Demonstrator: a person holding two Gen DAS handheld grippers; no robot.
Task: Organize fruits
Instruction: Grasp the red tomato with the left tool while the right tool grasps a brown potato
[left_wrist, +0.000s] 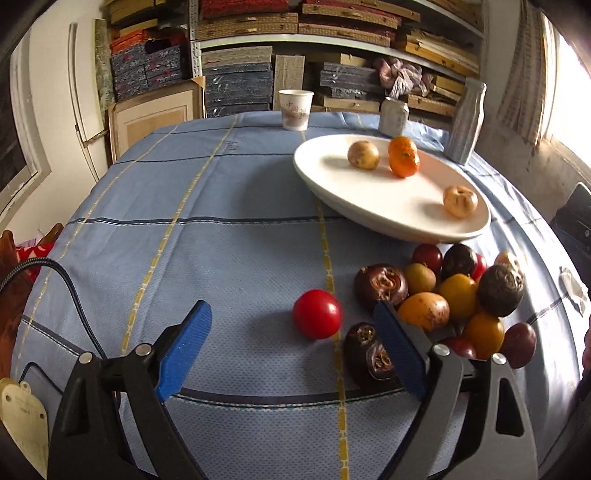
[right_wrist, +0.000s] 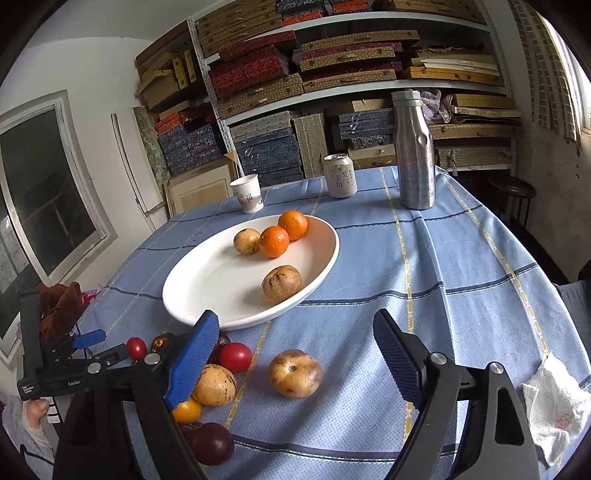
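Left gripper (left_wrist: 291, 325) jaws apart, framing a red tomato (left_wrist: 317, 314); nothing held. Right gripper (right_wrist: 291, 332) jaws apart above a tan fruit (right_wrist: 294, 373); white plate (right_wrist: 207, 295) beyond.

Behind your bench (right_wrist: 461, 258), draped in a blue striped cloth, metal shelves (right_wrist: 332, 92) packed with patterned boxes line the back wall, a dark window (right_wrist: 40, 192) sits in the white wall at left, and daylight glares through another window (left_wrist: 569, 92) at right.
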